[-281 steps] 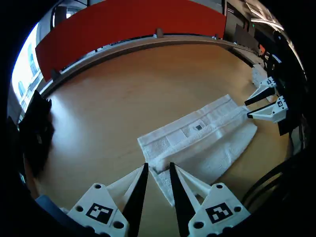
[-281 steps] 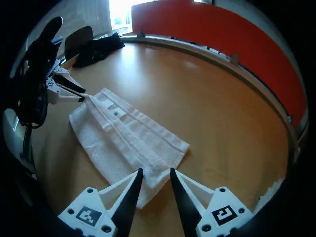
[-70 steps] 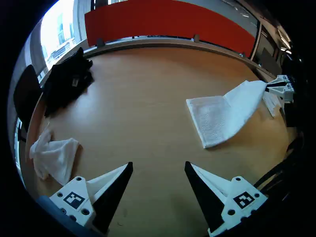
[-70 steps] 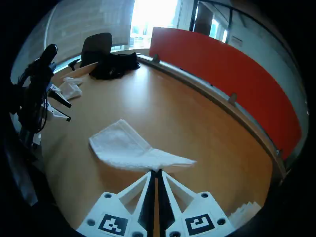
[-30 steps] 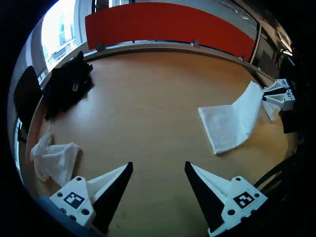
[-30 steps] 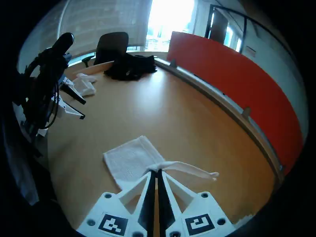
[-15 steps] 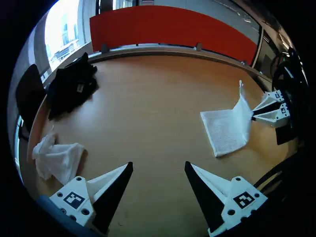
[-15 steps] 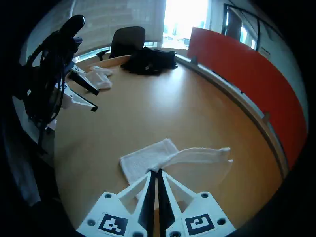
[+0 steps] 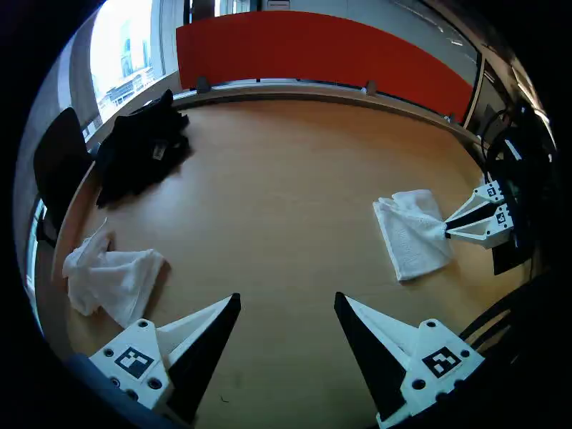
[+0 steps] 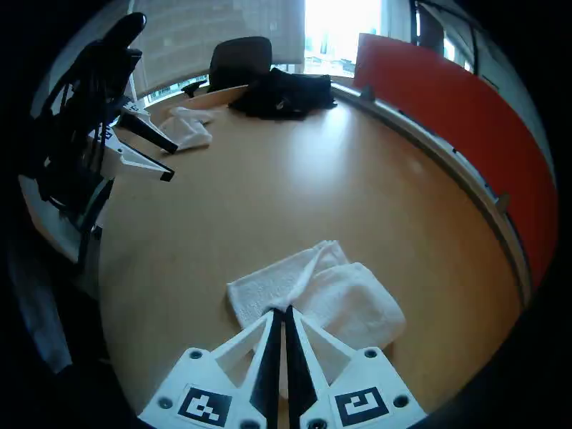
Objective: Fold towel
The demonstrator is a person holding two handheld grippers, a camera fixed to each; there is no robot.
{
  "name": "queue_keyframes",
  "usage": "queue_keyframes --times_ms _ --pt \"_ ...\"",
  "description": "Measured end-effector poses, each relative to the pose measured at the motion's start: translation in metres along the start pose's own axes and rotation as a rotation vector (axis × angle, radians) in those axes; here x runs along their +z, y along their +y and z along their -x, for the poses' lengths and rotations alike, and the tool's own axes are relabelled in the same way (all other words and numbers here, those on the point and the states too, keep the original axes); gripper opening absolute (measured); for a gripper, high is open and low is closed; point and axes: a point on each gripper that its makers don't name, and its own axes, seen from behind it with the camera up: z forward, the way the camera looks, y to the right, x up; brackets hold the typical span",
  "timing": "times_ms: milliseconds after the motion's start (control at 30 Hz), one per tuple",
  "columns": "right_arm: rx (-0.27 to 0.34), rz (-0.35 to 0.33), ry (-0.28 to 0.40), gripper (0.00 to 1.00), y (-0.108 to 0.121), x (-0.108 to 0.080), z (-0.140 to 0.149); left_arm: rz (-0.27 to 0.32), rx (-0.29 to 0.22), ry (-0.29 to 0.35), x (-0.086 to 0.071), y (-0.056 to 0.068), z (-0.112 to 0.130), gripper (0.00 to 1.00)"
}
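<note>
A white towel (image 10: 336, 293) lies on the wooden table (image 10: 286, 186), its far half laid back over the near half in a loose fold. My right gripper (image 10: 284, 313) is shut on the towel's near edge, down at table level. In the left gripper view the same towel (image 9: 413, 232) lies at the right, and the right gripper (image 9: 448, 230) pinches its right edge. My left gripper (image 9: 286, 314) is open, holds nothing and hovers over bare table well away from the towel. It also appears open at the left of the right gripper view, left gripper (image 10: 173, 164).
A crumpled white cloth (image 9: 111, 275) lies near the table's left edge, also seen as the white cloth (image 10: 186, 129). A black garment (image 9: 143, 146) lies at the far left beside a chair (image 9: 53, 164). A red divider (image 9: 322, 50) runs along the table's far edge.
The right gripper has carried the towel's raised flap over and down onto the lower half, so the towel now lies doubled. The left gripper stayed open and barely moved.
</note>
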Motion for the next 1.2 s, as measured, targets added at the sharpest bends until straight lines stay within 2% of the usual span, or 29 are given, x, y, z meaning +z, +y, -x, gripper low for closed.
queue_keyframes --times_ms 633,700,800,967,1200 --pt "-0.007 -0.022 0.005 0.07 -0.0032 -0.0021 -0.0031 -0.002 0.004 -0.003 0.0024 0.0001 -0.0021 0.97" --pt "-0.007 -0.026 0.002 0.12 -0.0039 -0.0017 -0.0025 -0.003 0.004 -0.004 0.0024 -0.0003 -0.0019 0.97" --pt "-0.005 -0.035 -0.005 0.3 -0.0054 -0.0015 -0.0006 -0.005 0.004 -0.005 0.0025 -0.0005 -0.0014 0.98" --pt "-0.005 -0.041 -0.013 0.73 -0.0066 -0.0022 0.0022 -0.005 0.004 -0.005 0.0027 -0.0005 -0.0016 0.98" --pt "0.004 -0.028 -0.015 0.73 -0.0041 -0.0035 0.0058 -0.004 0.008 -0.003 0.0028 0.001 -0.003 0.98"
